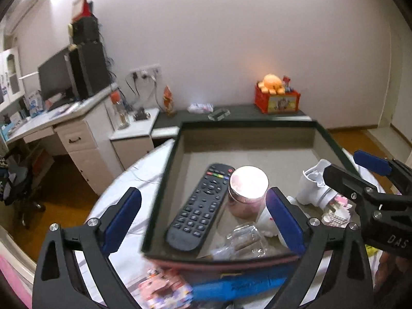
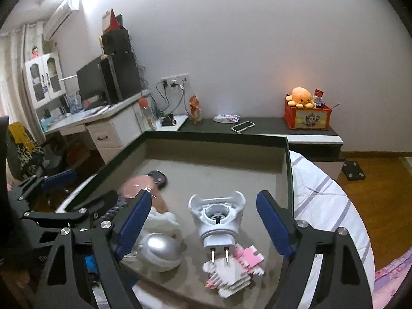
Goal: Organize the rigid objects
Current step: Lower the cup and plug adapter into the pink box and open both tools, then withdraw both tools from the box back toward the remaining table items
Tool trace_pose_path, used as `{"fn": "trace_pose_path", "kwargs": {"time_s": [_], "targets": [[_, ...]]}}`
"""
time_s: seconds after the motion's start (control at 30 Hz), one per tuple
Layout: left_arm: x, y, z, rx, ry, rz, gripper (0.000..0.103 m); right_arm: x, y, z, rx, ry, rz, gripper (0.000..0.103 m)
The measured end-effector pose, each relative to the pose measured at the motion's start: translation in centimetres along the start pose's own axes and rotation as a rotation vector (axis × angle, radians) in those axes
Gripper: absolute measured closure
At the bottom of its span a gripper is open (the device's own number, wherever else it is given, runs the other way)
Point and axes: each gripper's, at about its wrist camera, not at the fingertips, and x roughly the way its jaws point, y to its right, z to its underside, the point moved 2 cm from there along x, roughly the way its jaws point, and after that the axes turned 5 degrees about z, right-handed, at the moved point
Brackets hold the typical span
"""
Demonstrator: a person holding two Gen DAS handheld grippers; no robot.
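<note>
Jaws stand wide on both tools: the left gripper [image 1: 203, 219] is spread over the near rim of the tray [image 1: 247, 124] with nothing pressed between its blue pads, and the right gripper [image 2: 203, 228] is equally spread, the white plug-in device [image 2: 217, 219] lying loose between its fingers, untouched.

The sorting looks well along. Filling the centre of both views, the dark-rimmed tray on the striped bedspread [image 2: 324, 195] already holds a black remote control [image 1: 199, 206] at lower centre of the left view, a pink jar with a shiny lid [image 1: 247, 190] just beside it, a clear crumpled wrapper [image 1: 242, 239], the white device, a pink-and-white block figure [image 2: 235, 270] and a silver dome [image 2: 161, 251].

At the bottom of the left view, blurred pink and blue items [image 1: 167, 288] lie outside the tray, apparently left to collect.
</note>
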Motion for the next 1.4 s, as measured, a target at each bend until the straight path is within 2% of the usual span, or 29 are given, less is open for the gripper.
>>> {"fn": "trace_pose_path", "kwargs": {"time_s": [0.13,0.2,0.23,0.27,0.4,0.6,0.77,0.9,0.97,1.4], "targets": [[-3.7,-0.9,0.1,-0.007,0.065,-0.003,0.0,-3.3,-1.0,-0.1,-0.012,0.066,0.008,0.018],[-5.7,-1.4,0.4,-0.008,0.089,-0.009,0.0,-5.0,-1.4,0.0,-0.018,0.096,0.017,0.014],[-6.5,-1.6,0.4,-0.01,0.103,-0.011,0.0,-6.1,-1.7,0.2,-0.023,0.109,0.029,0.004],[-7.6,-1.8,0.6,-0.018,0.131,-0.018,0.0,-6.8,-1.9,0.2,-0.025,0.122,0.037,0.0],[-11.7,-2.6,1.3,-0.046,0.214,-0.024,0.0,-10.3,-3.0,1.2,-0.046,0.158,0.035,0.0],[-17.4,-3.1,2.9,-0.045,0.284,-0.007,0.0,-15.3,-4.6,2.8,-0.094,0.231,0.075,0.0],[-20.5,-2.8,4.1,-0.016,0.289,-0.02,0.0,-18.4,-5.6,4.1,-0.113,0.26,0.083,0.0],[-22.0,-3.0,5.1,-0.014,0.262,0.031,0.0,-20.5,-6.1,5.3,-0.118,0.258,0.082,0.0],[-22.6,-2.8,5.6,-0.012,0.264,0.031,0.0,-21.4,-6.1,5.6,-0.117,0.259,0.086,0.0],[-23.1,-2.3,7.0,0.025,0.214,0.039,0.0,-23.7,-5.2,6.7,-0.106,0.254,0.126,0.0]]}}
